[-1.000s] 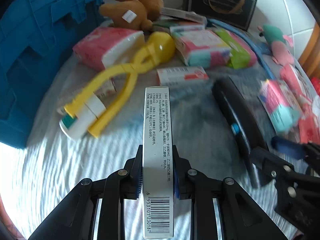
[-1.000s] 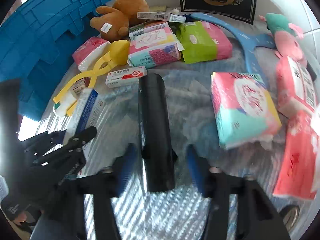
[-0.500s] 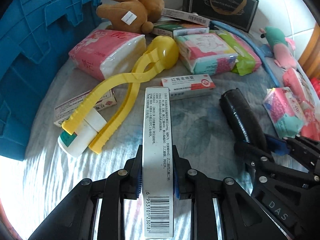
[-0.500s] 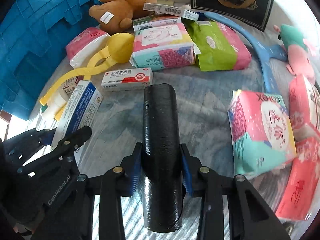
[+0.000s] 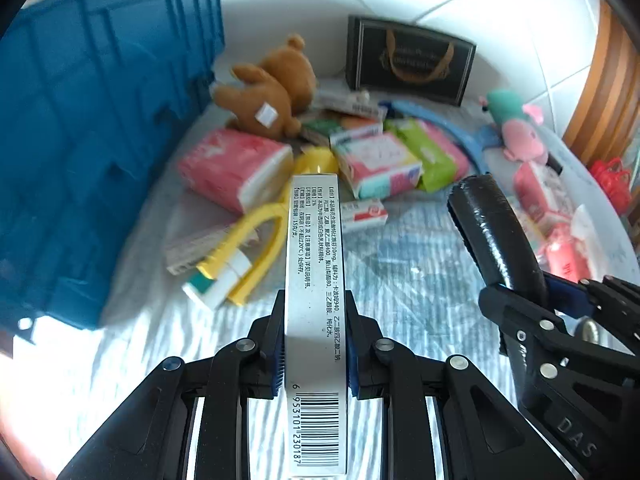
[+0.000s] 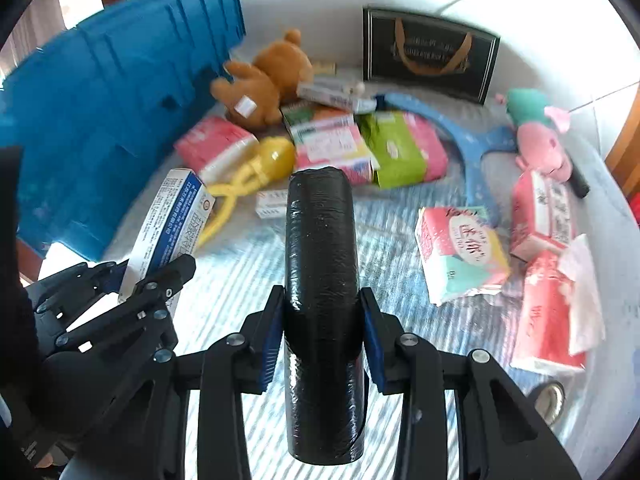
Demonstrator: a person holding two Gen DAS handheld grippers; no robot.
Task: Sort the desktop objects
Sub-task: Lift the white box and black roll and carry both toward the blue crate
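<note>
The left gripper (image 5: 314,344) is clamped on a long white cardboard medicine box (image 5: 314,280), held above the cloth-covered bench (image 5: 400,280); the right gripper (image 6: 322,336) is clamped on a black plastic-wrapped roll (image 6: 322,280), likewise raised; judging by the lift, both are being carried; keep each level and clear of the blue plastic crate (image 5: 92,160) wall and of each other.

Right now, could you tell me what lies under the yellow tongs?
Under the yellow tongs lie a flat printed box and a white tube with a green band; their covered parts and the box's label are unreadable.
</note>
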